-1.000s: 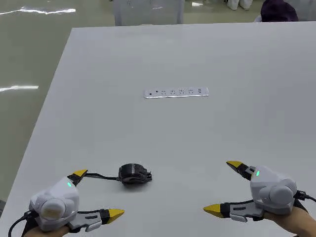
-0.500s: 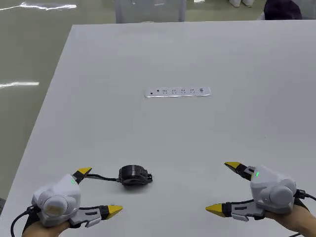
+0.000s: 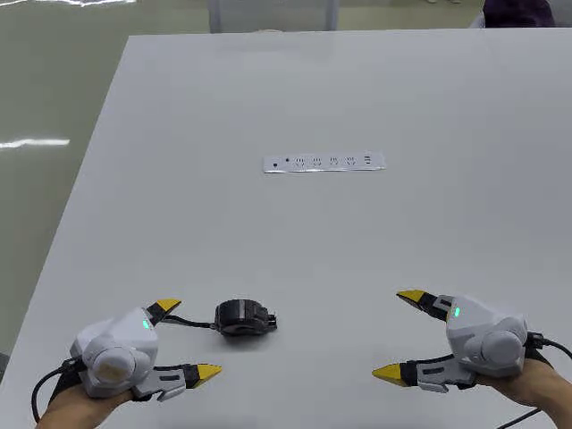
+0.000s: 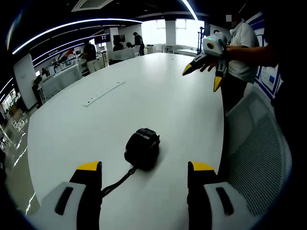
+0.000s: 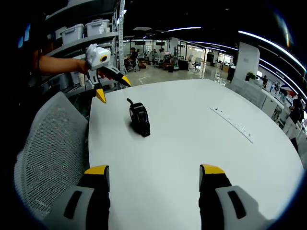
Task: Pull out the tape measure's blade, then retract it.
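A small black tape measure point(image 3: 242, 316) with a black wrist strap lies on the white table point(image 3: 313, 98) near its front edge; it also shows as the tape measure point(image 4: 142, 147) just ahead of the left jaws and as the tape measure point(image 5: 139, 119) farther off. My left gripper point(image 3: 185, 340) is open, its jaws spread just left of the case, touching nothing. My right gripper point(image 3: 399, 333) is open too, well to the right of the tape measure, with nothing between its yellow tips. The left gripper point(image 5: 112, 84) and the right gripper point(image 4: 200, 76) each appear in the other's view.
A white power strip point(image 3: 323, 163) lies flat across the middle of the table. The table's left edge drops to a glossy floor point(image 3: 45, 107). A mesh chair back point(image 5: 43, 143) stands close to the table's near edge.
My left gripper has edged slightly right and down toward the tape measure's strap. My right gripper has shifted a little left. The tape measure has stayed put.
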The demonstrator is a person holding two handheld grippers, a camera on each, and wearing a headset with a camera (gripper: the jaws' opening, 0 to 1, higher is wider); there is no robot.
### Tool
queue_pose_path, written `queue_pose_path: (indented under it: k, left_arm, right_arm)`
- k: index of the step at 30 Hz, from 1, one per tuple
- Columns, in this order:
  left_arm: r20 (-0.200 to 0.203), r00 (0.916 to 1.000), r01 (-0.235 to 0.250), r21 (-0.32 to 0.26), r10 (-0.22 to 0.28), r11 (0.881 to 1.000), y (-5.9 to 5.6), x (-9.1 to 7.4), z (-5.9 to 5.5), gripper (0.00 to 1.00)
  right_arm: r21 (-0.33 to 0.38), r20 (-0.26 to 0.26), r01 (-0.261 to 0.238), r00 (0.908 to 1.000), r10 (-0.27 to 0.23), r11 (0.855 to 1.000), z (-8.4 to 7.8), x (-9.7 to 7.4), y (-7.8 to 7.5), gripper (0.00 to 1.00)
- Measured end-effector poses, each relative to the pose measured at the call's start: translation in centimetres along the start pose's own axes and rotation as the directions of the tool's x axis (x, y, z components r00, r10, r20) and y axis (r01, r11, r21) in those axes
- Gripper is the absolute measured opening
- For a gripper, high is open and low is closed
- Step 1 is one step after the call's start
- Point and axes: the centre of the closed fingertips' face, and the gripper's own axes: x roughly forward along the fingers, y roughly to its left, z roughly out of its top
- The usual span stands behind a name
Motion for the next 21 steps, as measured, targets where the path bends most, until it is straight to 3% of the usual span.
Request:
queue_pose_path:
  k: [21]
  left_arm:
    - [-0.091,0.9911,0.109,0.144,-0.097,0.984,0.7,3.5,-0.9,0.6]
  right_arm:
    - [-0.08,-0.002,-0.102,0.9948,0.102,0.992,0.1,4.0,-1.0,0.64]
